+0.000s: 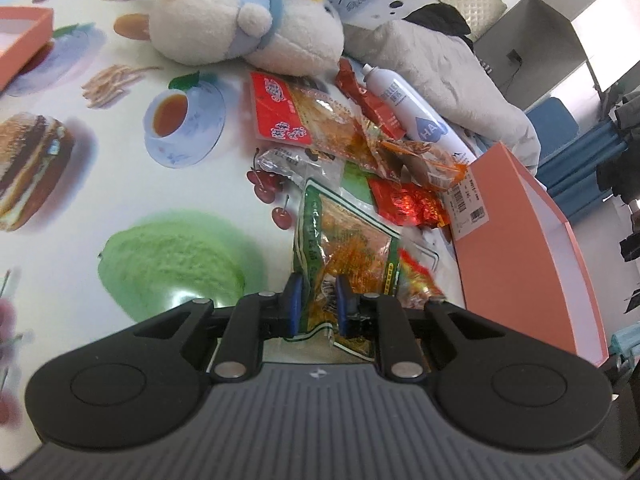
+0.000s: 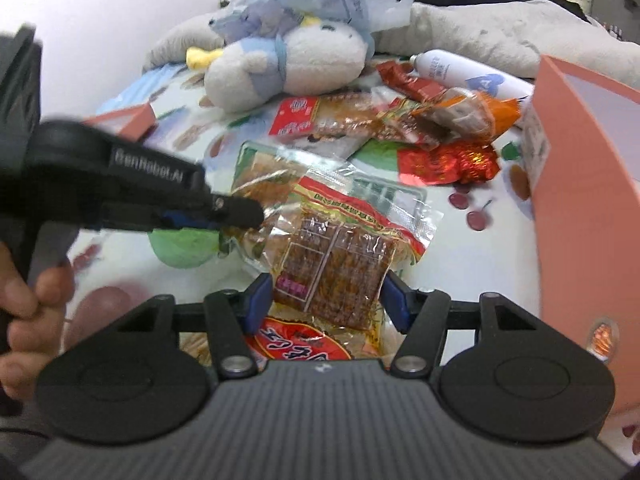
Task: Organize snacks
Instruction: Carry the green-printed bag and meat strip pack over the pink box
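**Two snack packets gripped, most snacks not yet sorted**

Clamped in the left gripper [image 1: 316, 300] jaws is a green-edged packet [image 1: 346, 248]; a red-edged packet [image 2: 340, 264] is clamped in the right gripper [image 2: 326, 300]. Many snacks [image 1: 360, 132] are seen loose at centre frame, beside the orange box [image 1: 528, 248] at right. A food-printed cloth [image 1: 120, 160] covers the desk, and a plush toy [image 1: 240, 20] lies at the top.
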`<state>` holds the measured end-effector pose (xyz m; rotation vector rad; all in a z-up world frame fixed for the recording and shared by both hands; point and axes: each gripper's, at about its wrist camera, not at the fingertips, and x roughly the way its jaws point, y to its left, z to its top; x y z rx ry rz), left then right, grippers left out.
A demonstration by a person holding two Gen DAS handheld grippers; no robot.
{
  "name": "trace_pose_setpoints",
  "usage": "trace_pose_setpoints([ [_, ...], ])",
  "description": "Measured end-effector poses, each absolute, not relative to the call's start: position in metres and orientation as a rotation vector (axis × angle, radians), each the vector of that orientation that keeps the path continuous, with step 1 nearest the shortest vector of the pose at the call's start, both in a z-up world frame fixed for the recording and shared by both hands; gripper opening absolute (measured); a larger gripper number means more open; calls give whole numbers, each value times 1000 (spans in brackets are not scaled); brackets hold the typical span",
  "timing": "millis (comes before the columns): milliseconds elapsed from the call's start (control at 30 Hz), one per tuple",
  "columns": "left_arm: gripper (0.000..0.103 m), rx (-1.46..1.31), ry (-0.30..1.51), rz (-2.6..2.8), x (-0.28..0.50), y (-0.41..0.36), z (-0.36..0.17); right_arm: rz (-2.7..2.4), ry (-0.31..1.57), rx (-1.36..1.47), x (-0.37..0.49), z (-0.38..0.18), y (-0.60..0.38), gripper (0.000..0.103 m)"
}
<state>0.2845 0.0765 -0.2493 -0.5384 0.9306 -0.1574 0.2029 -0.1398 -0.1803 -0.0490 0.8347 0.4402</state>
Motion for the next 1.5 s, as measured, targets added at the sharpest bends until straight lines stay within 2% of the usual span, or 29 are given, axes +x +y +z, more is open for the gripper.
trace_pose_setpoints([
  [300, 20, -473, 864, -78, 254, 64, -209, 412, 779, -11, 185, -145, -169, 61],
  [967, 20, -359, 643, -136, 263, 17, -60, 354, 508, 30, 192, -21, -236, 61],
  [1233, 20, -336, 576, -226, 281, -29, -11, 293, 403, 23, 202, 19, -274, 61],
  [1400, 20, -304, 618, -309, 306, -81, 4, 222, 376, 40, 206, 35, -314, 61],
  [1500, 20, -295, 669, -357, 325, -113, 0, 180, 423, 54, 219, 29, -340, 61],
])
